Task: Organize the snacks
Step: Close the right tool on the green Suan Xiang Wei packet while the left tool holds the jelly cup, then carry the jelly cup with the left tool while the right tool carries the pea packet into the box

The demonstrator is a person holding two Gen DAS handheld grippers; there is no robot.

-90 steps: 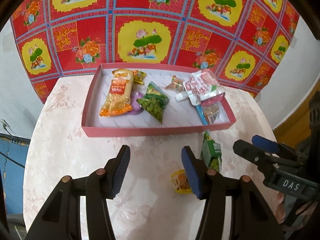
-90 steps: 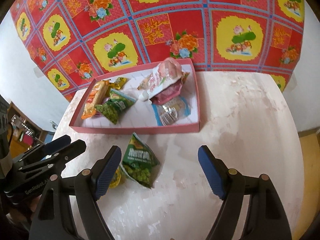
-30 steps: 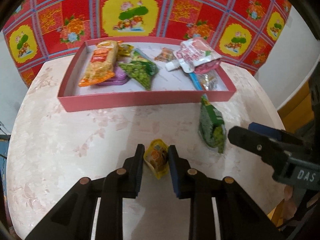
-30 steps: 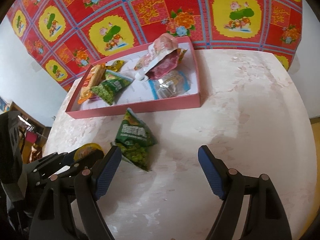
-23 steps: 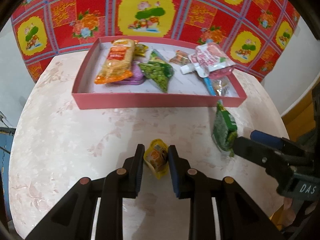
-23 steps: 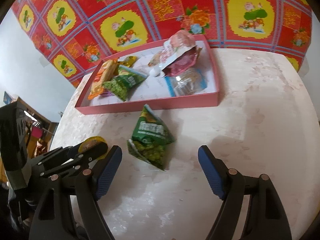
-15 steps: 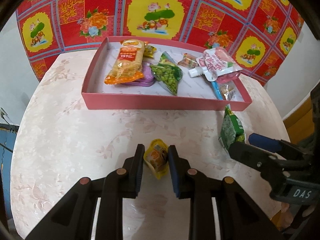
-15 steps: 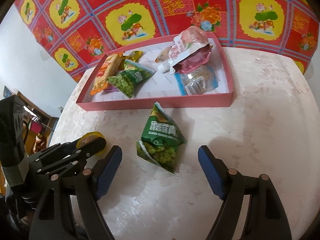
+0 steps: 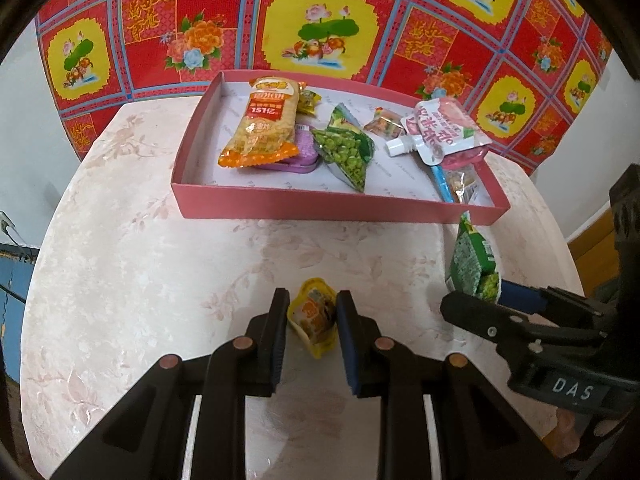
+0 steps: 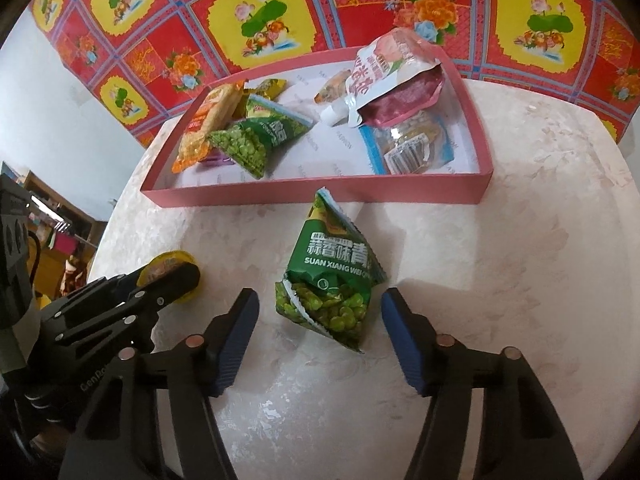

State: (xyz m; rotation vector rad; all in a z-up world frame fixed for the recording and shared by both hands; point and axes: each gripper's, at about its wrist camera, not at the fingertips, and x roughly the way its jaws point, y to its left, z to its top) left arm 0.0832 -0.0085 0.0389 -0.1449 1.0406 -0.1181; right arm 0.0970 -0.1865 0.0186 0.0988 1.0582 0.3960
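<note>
**On the counter: one snack gripped, one being closed on**

On the pale marbled counter [image 9: 120, 260], near its front edge, the left gripper [image 9: 312, 316] has its jaws clamped on a small yellow snack cup [image 9: 314, 320]; both pads press against its sides. From the right wrist view only the cup's yellow rim [image 10: 170, 260] shows past the left gripper's black finger.

Right gripper [image 10: 320, 316]: jaws closing, roughly half open. A green pea packet [image 10: 330, 276] lies flat on the counter between the two blue pads, its clear lower end toward the camera. Small gap visible on each side; pads not touching the packet. In the left wrist view the same packet [image 9: 472, 264] sits just in front of the tray's near right corner.

Pink tray [image 9: 320, 210] stands farther back on the counter, against a red and yellow patterned cloth [image 9: 320, 28]. Contents, left to right:
- long orange snack bag [image 9: 264, 124], lying over a purple pack [image 9: 304, 152]
- second green pea packet [image 9: 346, 148]
- small wrapped sweet [image 9: 384, 126]
- pink spouted pouch [image 9: 444, 132]
- clear blue-edged pack [image 10: 412, 144], under the pouch's lower end

Both loose snacks lie outside the tray
</note>
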